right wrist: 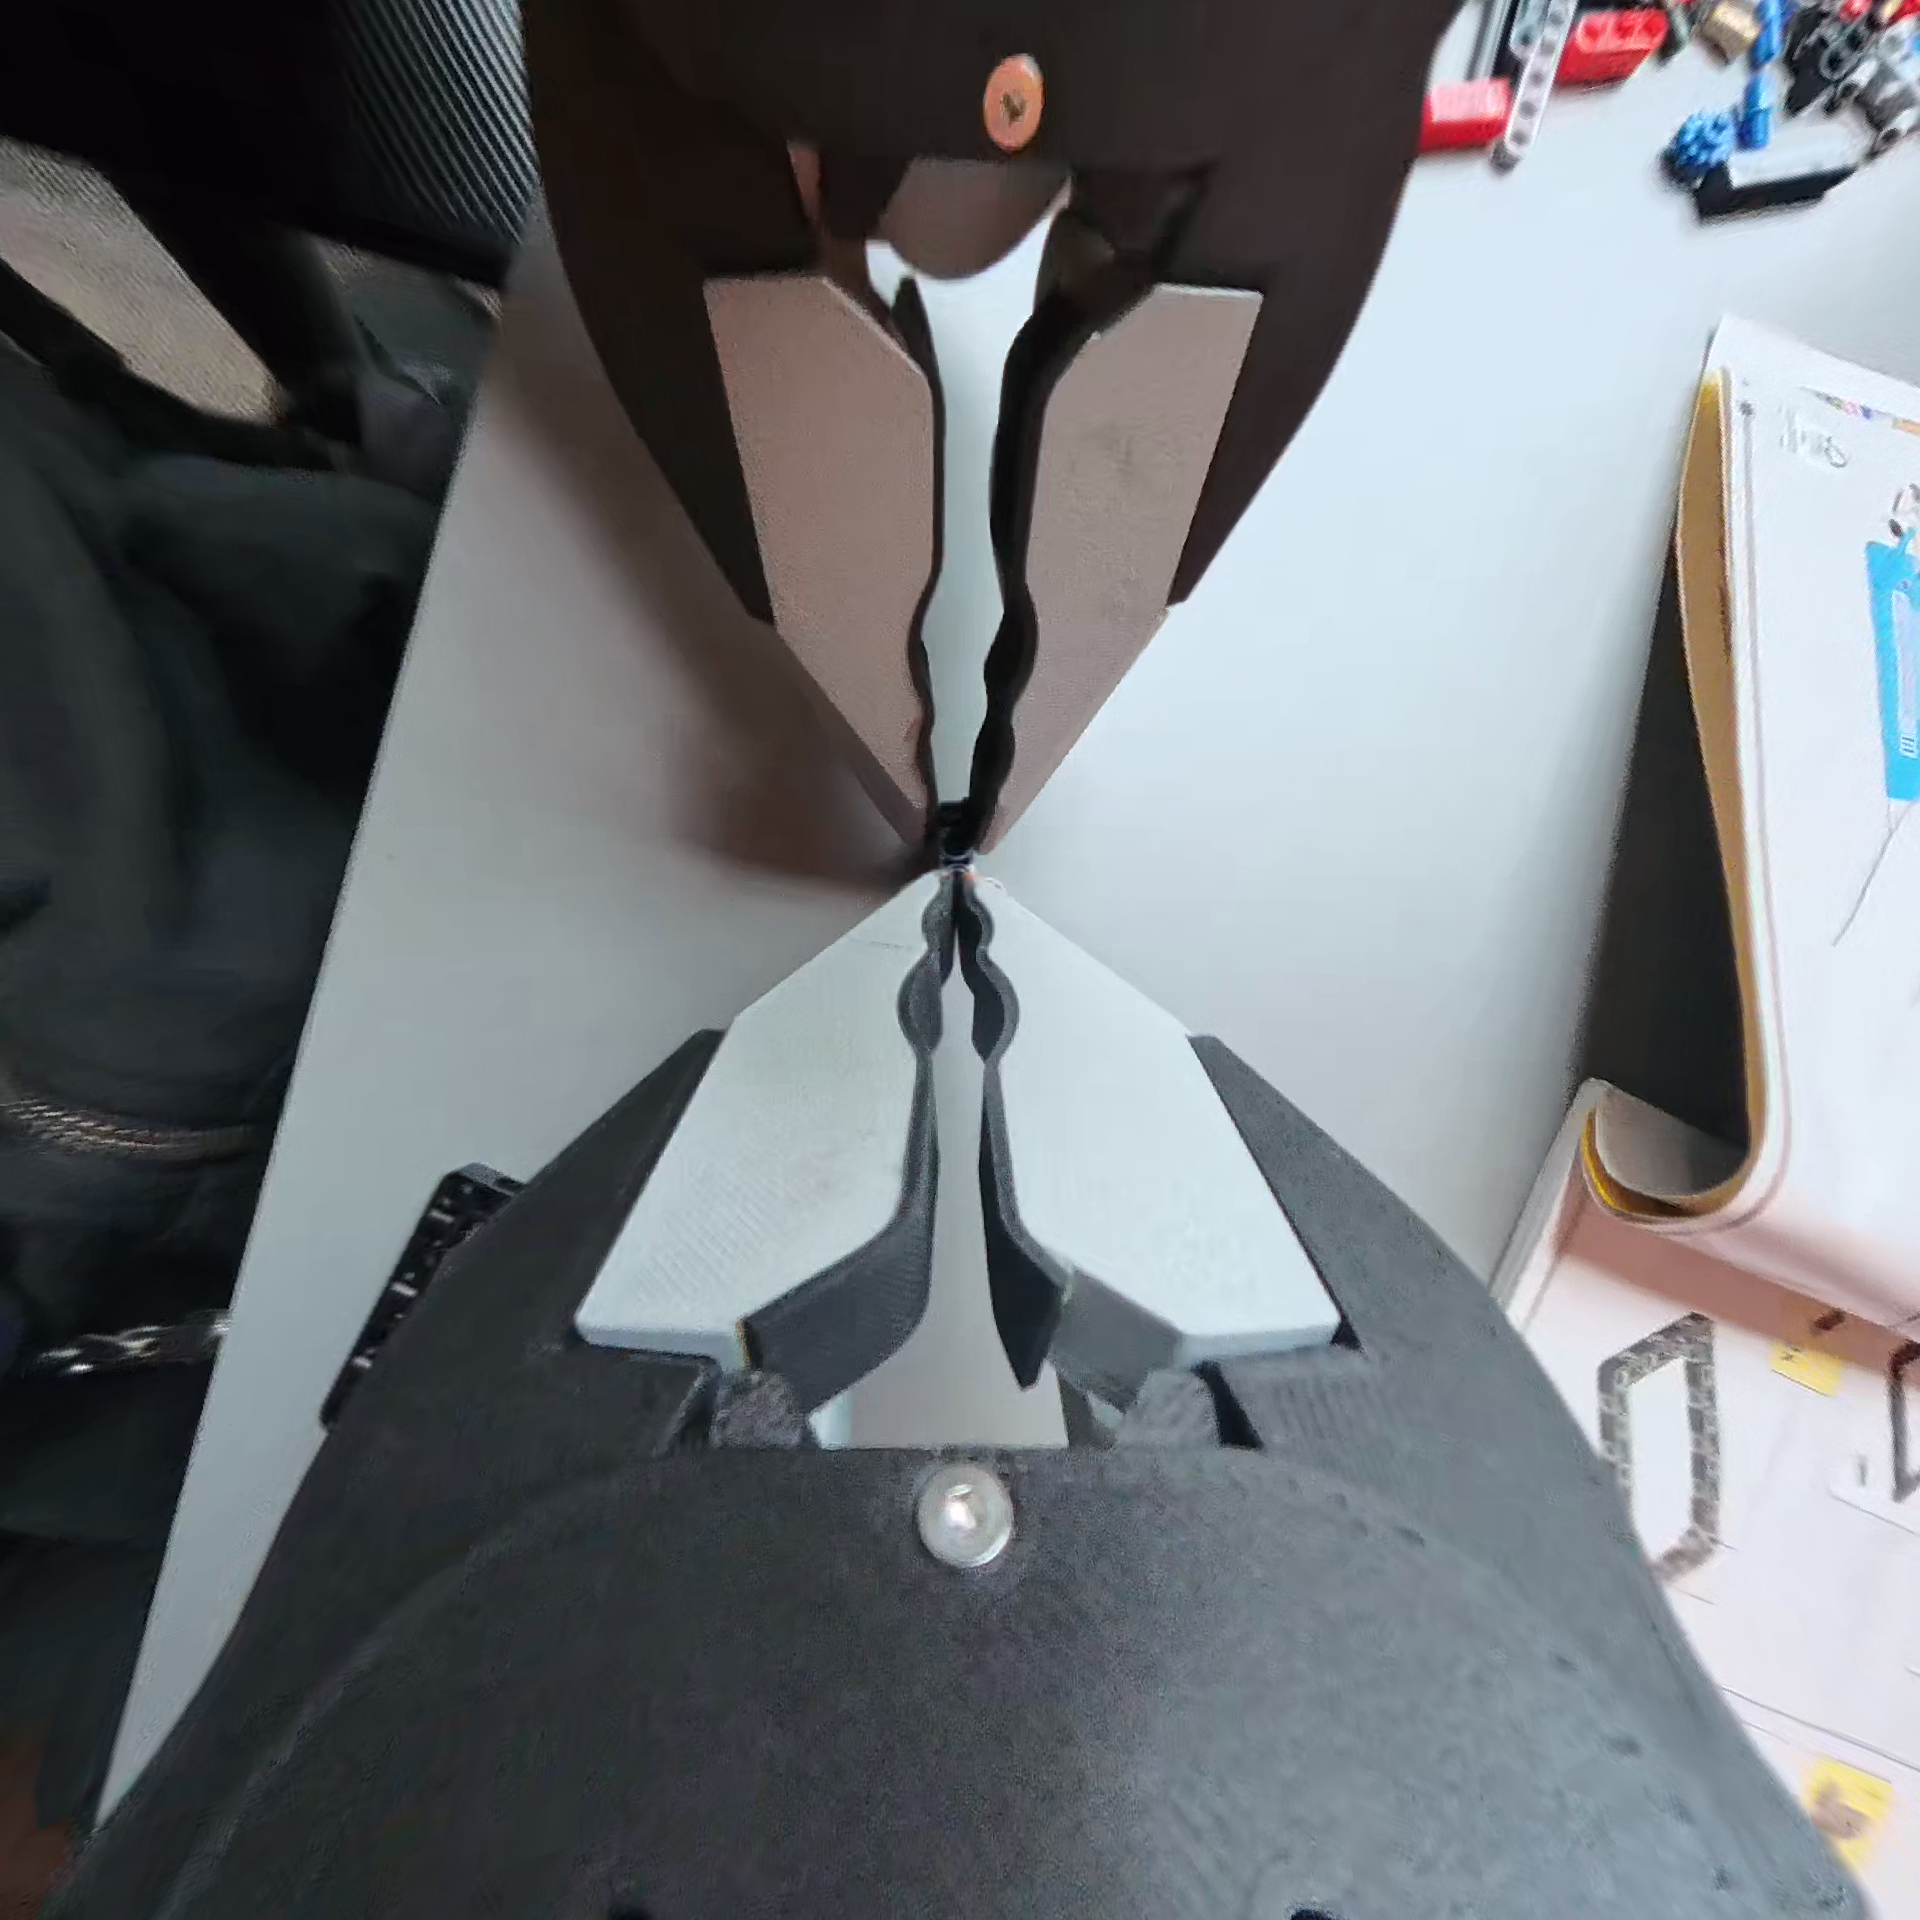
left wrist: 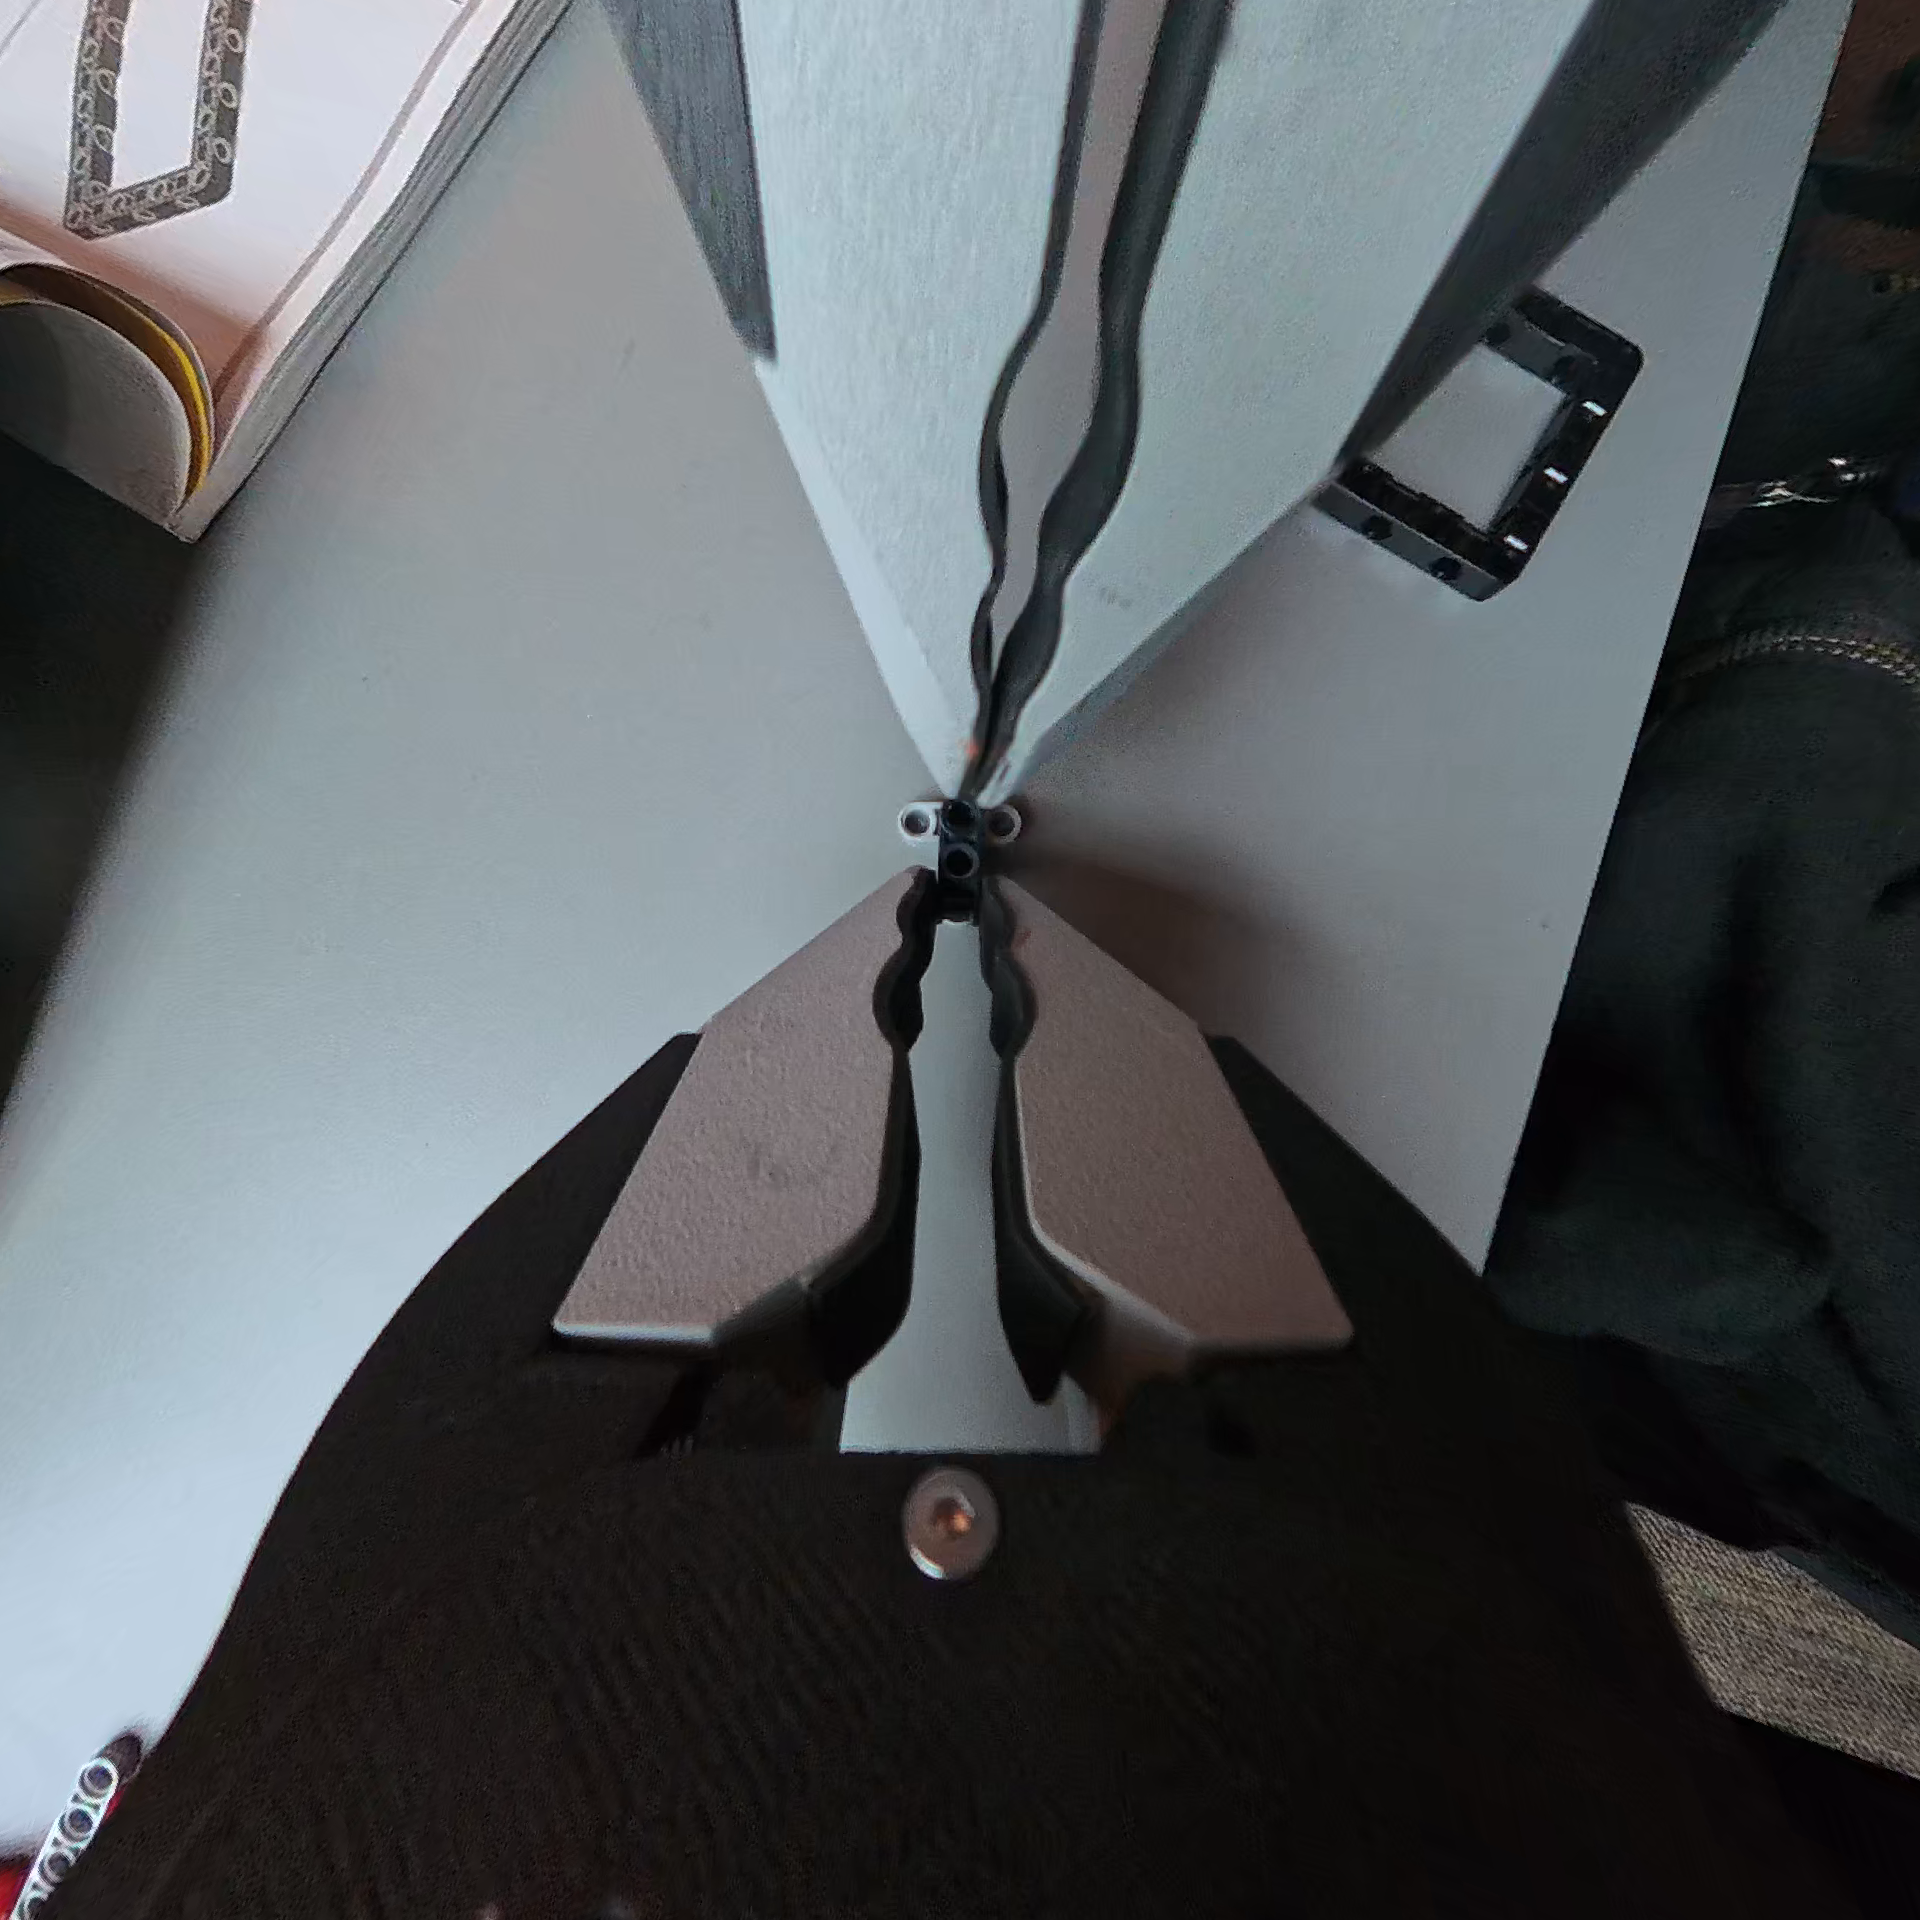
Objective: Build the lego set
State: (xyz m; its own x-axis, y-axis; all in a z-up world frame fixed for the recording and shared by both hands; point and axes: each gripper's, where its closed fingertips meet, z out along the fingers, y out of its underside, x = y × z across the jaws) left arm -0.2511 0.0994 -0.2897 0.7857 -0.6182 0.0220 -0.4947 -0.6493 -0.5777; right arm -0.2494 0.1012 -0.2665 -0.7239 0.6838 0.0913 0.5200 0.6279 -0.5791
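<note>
piece: tiny black plastic lego connector with round pin holes [left wrist: 958,860], a small white cross-piece with holes [left wrist: 914,823] joined at its far end; held in the air just above the white worktop [left wrist: 468,831], between the two grippers' tips
left gripper: brown-padded left gripper [left wrist: 956,904], fingers nearly closed, tips pinching the near end of the black connector
right gripper: pale grey-padded right gripper [right wrist: 961,904], coming in from the opposite side, fingers closed down to a sliver; tips meet the piece's other end, what exactly they clamp is too small to tell
same spot, right wrist view: connector [right wrist: 956,840] only a dark speck between both tips; left gripper [right wrist: 961,821] facing it
handling (judgement): very light, rigid, smooth plastic; likely to slip or twist out of a tip pinch; press-fit joint probably needs a straight push, not a squeeze
where to hold (judgement): flat sides of the black body, clear of the holes, so pins can still go in
spare parts: black square lego frame [left wrist: 1475,457] lying far right on the worktop, untouched
loose pile: mixed red, blue, grey lego pieces [right wrist: 1704,94] far right, well apart
paper: open white instruction booklet [right wrist: 1787,727] at the right edge
</note>
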